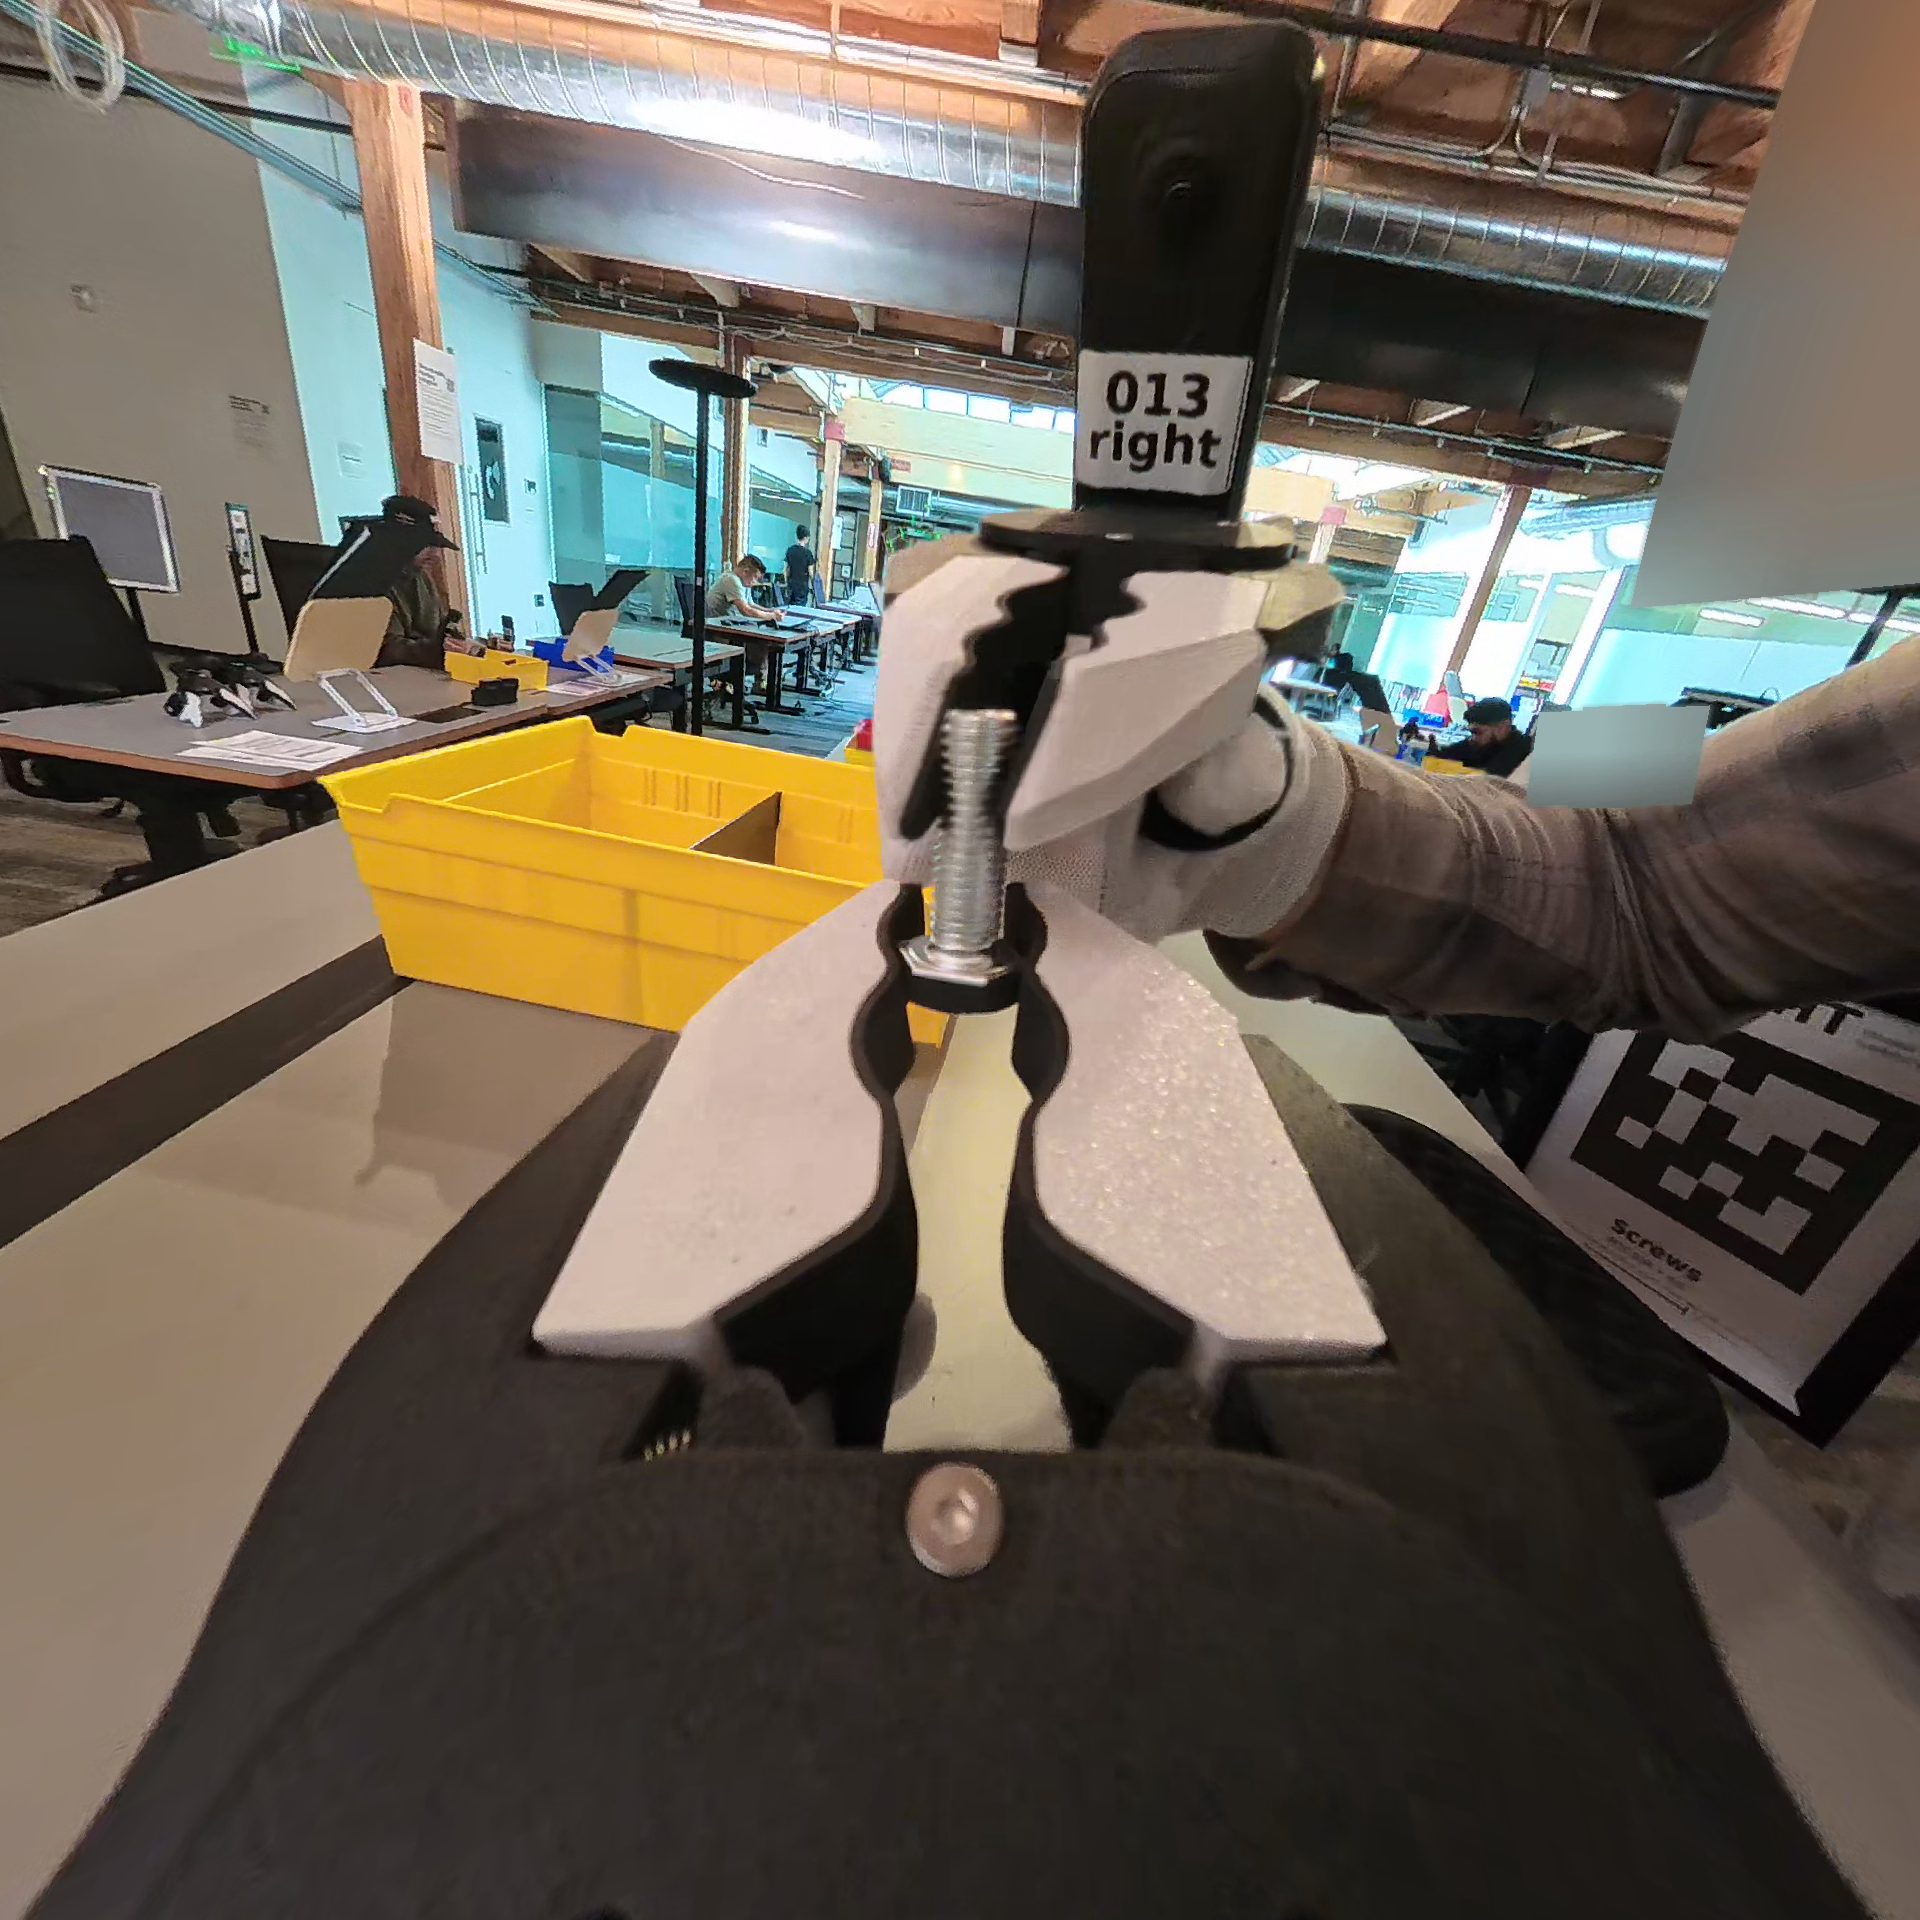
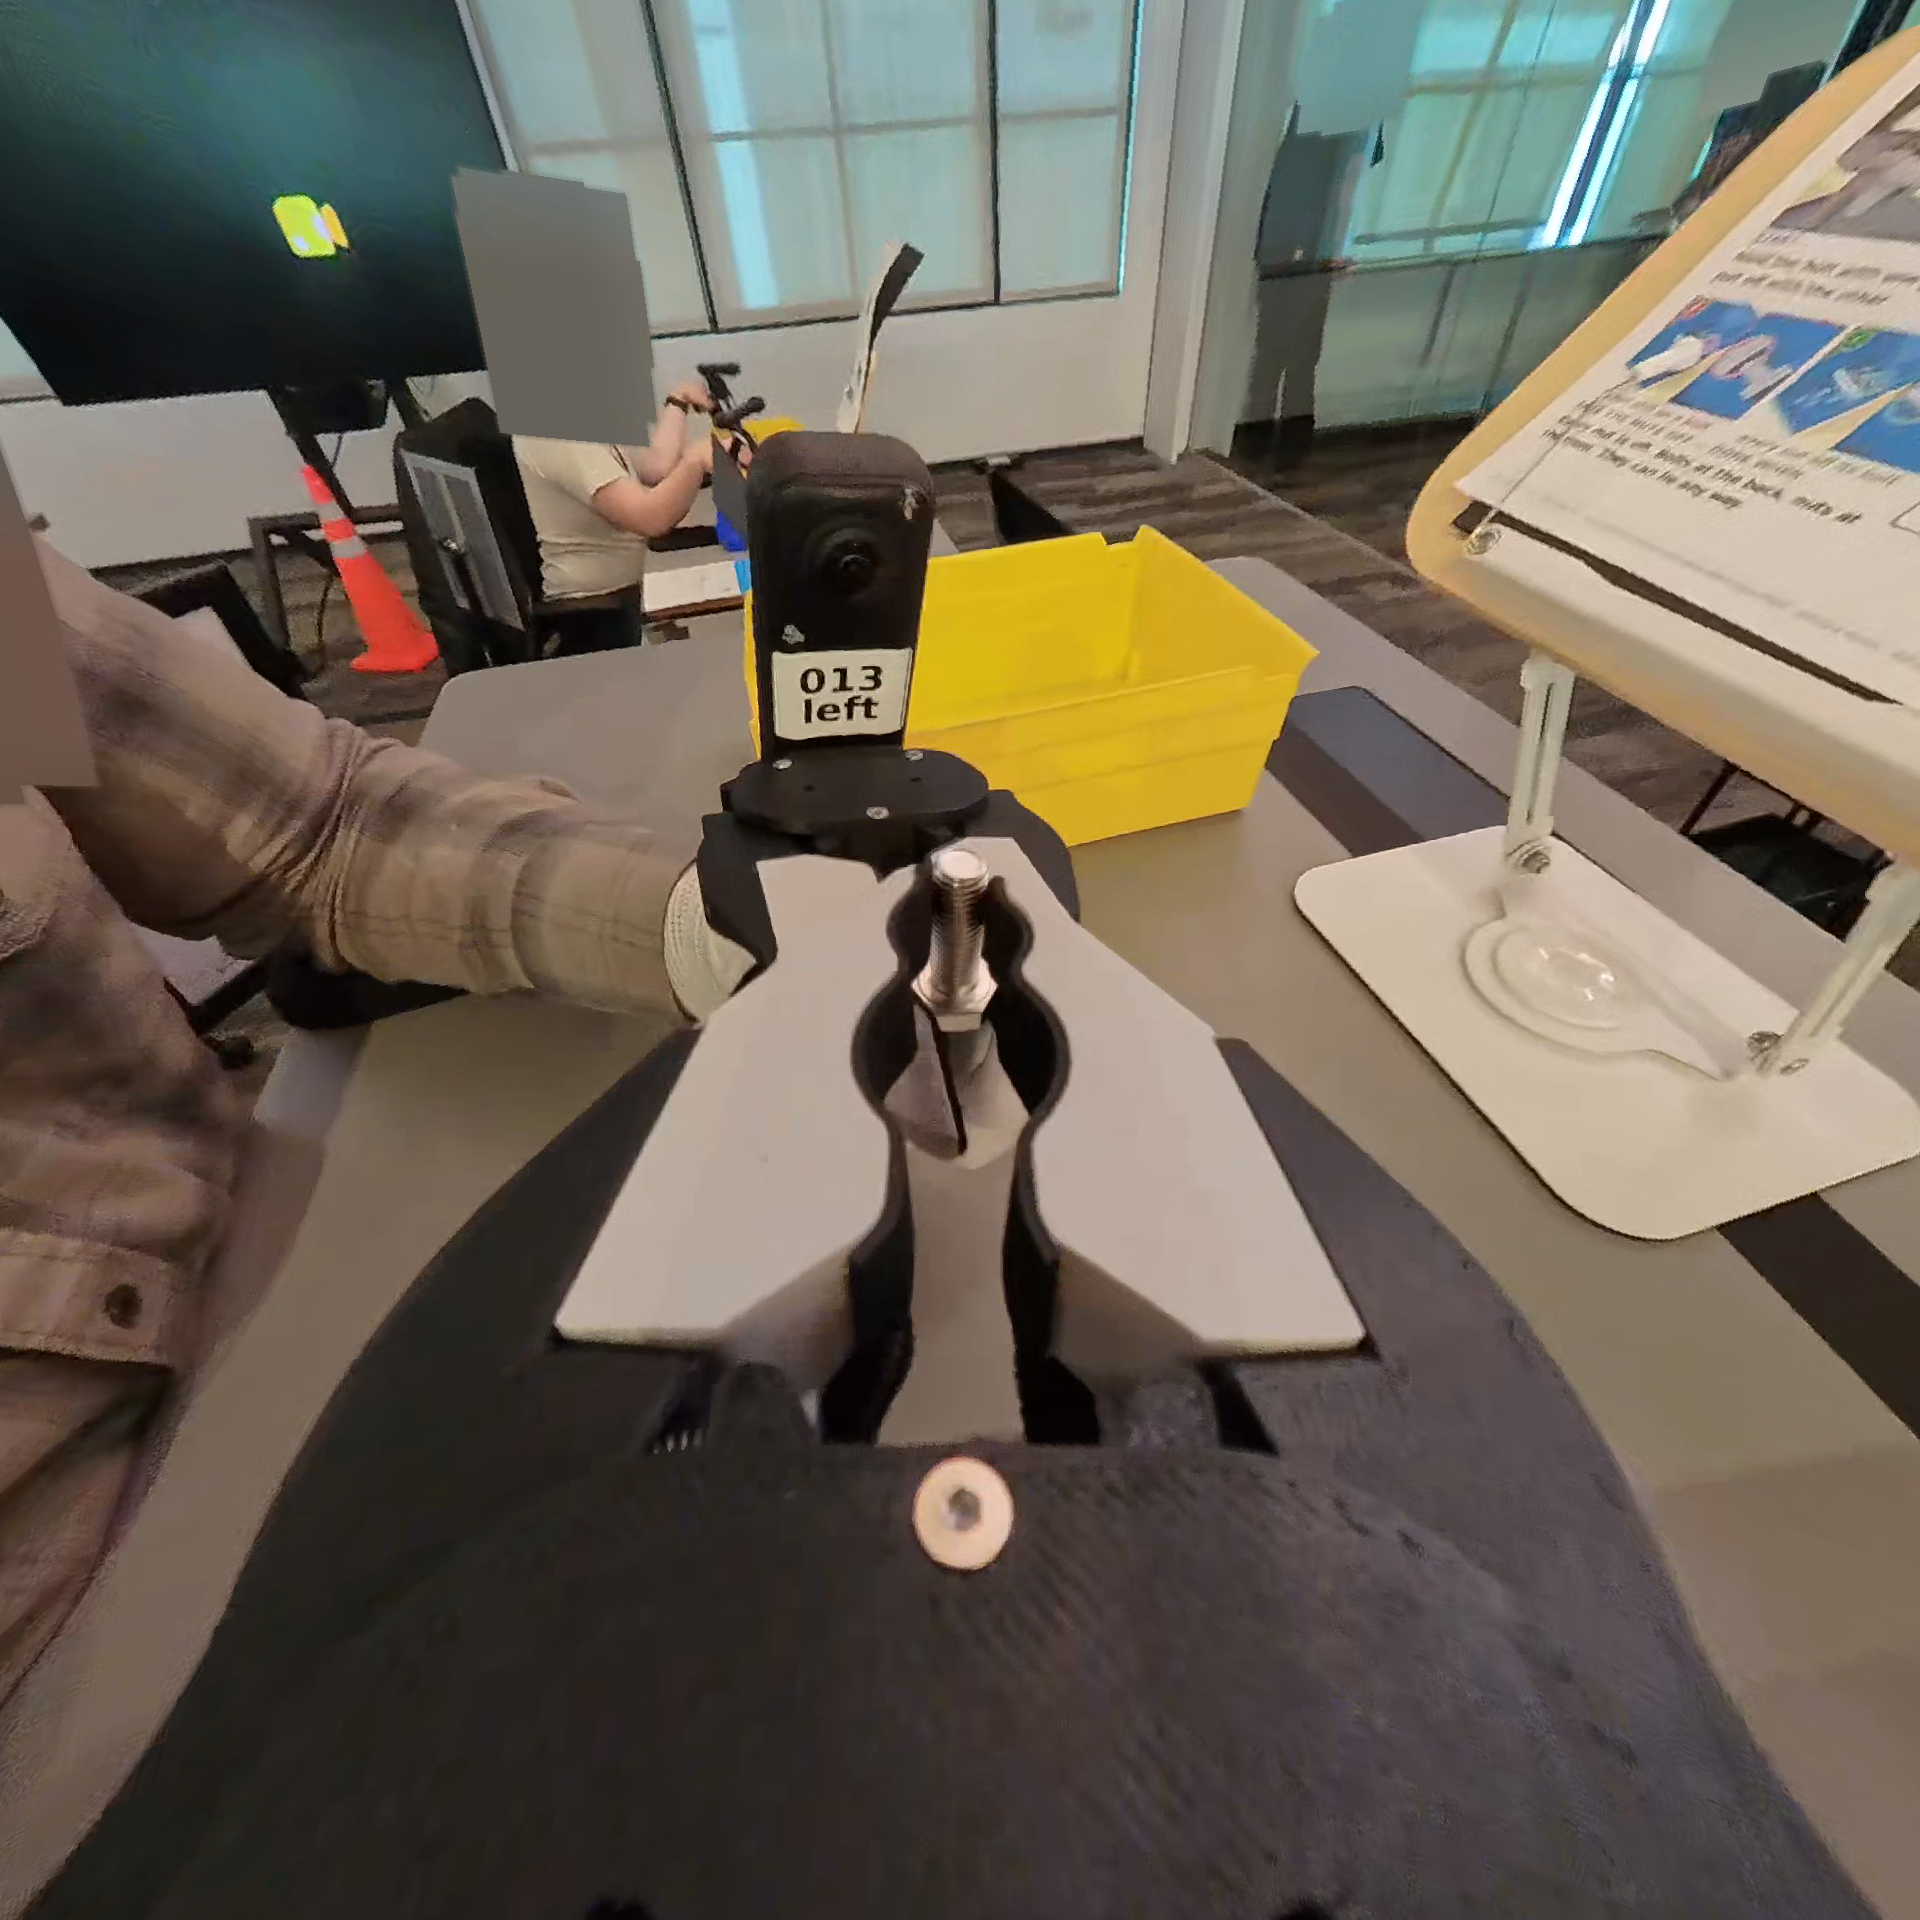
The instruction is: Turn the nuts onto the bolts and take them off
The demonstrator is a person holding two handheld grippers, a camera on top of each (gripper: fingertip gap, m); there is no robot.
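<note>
Left tongs clamp our nut, right tongs grip the bolt, its long axis running straight between them.

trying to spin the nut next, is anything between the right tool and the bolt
Nothing visible. The right tool already has its fingers on either side of the bolt thread, while the left tool clamps the hex end. The yellow bin sits behind, out of the way.
</note>
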